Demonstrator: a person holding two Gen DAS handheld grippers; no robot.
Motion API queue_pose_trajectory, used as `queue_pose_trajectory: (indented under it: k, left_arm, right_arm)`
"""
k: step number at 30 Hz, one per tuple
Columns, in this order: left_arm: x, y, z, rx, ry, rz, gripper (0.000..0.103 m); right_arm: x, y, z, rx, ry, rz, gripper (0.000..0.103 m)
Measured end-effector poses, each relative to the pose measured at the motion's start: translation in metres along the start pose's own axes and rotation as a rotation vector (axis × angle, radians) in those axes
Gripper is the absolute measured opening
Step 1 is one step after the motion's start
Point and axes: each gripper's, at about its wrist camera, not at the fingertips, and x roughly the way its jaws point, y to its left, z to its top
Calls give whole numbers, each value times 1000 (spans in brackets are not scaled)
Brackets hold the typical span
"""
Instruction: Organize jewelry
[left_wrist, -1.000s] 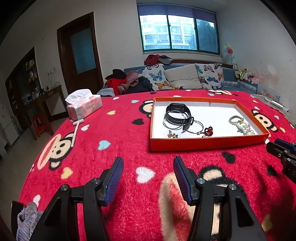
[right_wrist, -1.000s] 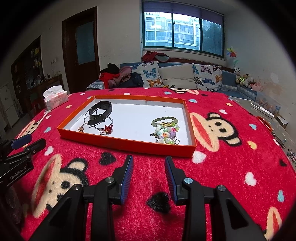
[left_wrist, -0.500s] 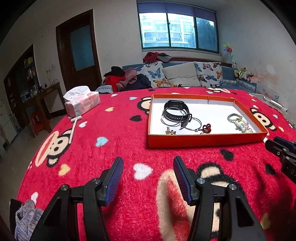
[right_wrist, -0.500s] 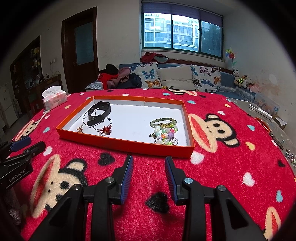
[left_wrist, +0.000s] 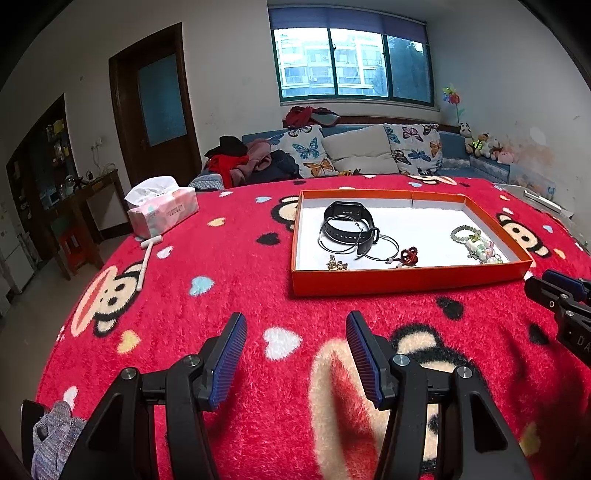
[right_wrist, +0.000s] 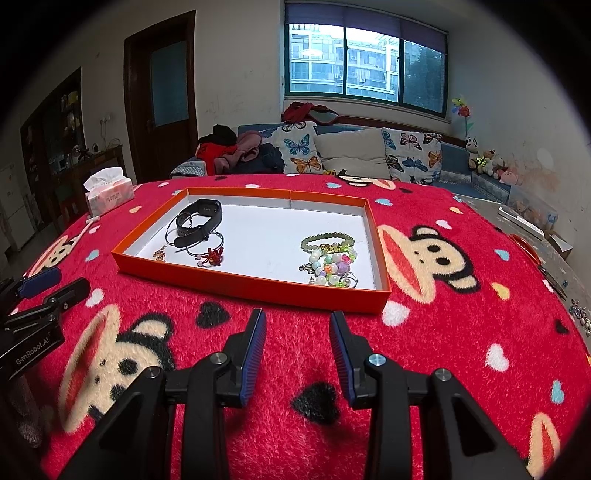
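Jewelry lies in two clusters inside the shallow orange cardboard tray on the red monkey-print table: black watch band ahead of my left tongs, pastel bead bracelets ahead of my right tongs. Both tongs hover part-open, empty, just short of the tray's near wall.

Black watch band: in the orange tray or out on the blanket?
In. The black watch band lies on the white floor of the orange tray, at its left end.
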Motion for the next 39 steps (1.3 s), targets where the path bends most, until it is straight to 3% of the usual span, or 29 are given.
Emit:
queue_pose_trajectory:
  k: [39]
  left_arm:
    - [4,5,-1,-15,12,5,60]
  right_arm:
    - [0,2,1,-4,5,-1,39]
